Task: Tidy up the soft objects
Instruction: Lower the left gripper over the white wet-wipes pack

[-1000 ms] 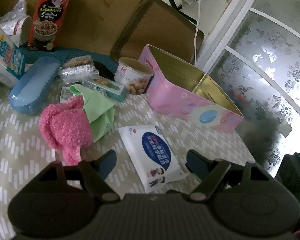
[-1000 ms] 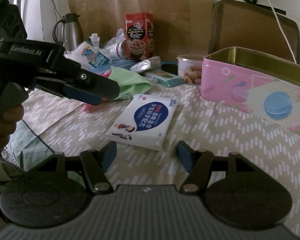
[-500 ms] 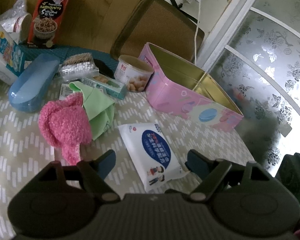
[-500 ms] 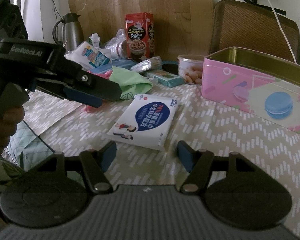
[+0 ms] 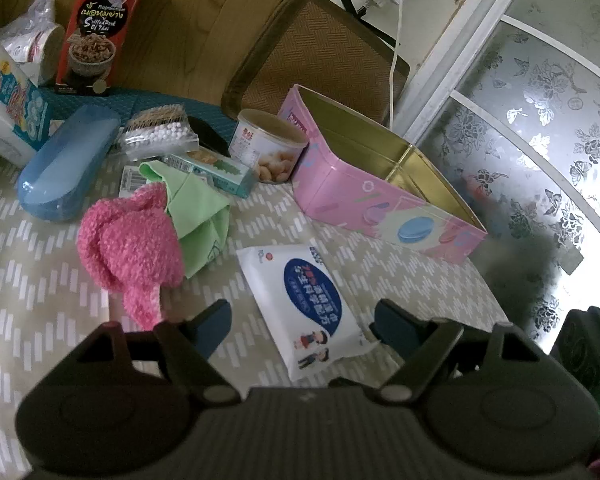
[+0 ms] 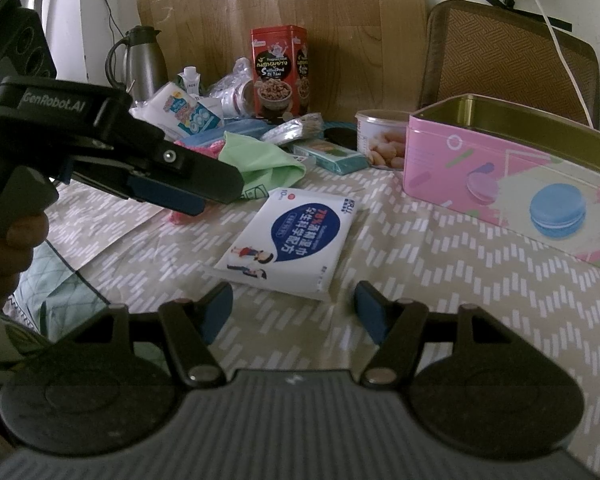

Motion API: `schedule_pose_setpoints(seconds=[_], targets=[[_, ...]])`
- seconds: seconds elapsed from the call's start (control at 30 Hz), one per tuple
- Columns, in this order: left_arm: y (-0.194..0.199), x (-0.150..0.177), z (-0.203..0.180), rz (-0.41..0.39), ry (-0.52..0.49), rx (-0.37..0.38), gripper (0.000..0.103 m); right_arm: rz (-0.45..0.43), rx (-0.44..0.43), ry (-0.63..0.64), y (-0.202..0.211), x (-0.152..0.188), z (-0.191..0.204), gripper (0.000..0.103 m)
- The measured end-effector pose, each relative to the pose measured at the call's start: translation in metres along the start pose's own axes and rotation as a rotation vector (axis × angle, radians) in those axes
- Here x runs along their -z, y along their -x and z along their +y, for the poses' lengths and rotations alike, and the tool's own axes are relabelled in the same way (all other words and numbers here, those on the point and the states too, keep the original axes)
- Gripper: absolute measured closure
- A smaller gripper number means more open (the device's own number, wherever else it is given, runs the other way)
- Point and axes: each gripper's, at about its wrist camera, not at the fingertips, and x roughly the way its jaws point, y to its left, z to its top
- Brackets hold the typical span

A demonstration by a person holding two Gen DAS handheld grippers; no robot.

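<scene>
A white pack of wet wipes point(image 5: 306, 298) point(image 6: 292, 242) lies flat on the patterned tablecloth. A fluffy pink sock point(image 5: 130, 246) and a folded green cloth point(image 5: 198, 216) point(image 6: 260, 160) lie to its left. An open pink tin point(image 5: 384, 184) point(image 6: 512, 172) stands to the right, empty inside. My left gripper point(image 5: 302, 326) hovers open with the near end of the wipes pack between its blue pads, not pressed. My right gripper point(image 6: 292, 308) is open just short of the pack. The left gripper point(image 6: 180, 196) also shows from the side in the right wrist view.
Behind stand a red snack box point(image 5: 100, 28), a blue case point(image 5: 66, 164), a bag of cotton swabs point(image 5: 160, 136), a teal packet point(image 5: 216, 170), a cookie can point(image 5: 270, 146) and a tissue pack point(image 5: 10, 120). A steel kettle point(image 6: 138, 64) is at the far left.
The left wrist view shifted slightly, so the objects sit a little lower and closer. The right gripper has kept still and both grippers stay open.
</scene>
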Motion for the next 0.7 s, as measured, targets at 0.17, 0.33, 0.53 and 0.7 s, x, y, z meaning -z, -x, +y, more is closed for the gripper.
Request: schedule_pose_setpoints(seconds=[0.17, 0.33, 0.53, 0.7], targets=[[0.0001, 0.0005, 0.0015, 0.001, 0.005, 0.0, 0.021, 0.0, 0.0, 0.0, -0.0004, 0.0, 0.0001, 0.033], [0.0004, 0.0013, 0.0041, 0.003, 0.01, 0.001, 0.021, 0.0, -0.001, 0.003, -0.001, -0.0003, 0.0006, 0.033], [0.0004, 0.0013, 0.0044, 0.003, 0.01, 0.001, 0.021, 0.0, 0.0, 0.005, -0.0009, -0.0002, 0.0011, 0.032], [0.0004, 0.0015, 0.0044, 0.004, 0.009, 0.001, 0.021, -0.001, 0.001, 0.006, -0.0006, -0.0003, 0.0015, 0.032]])
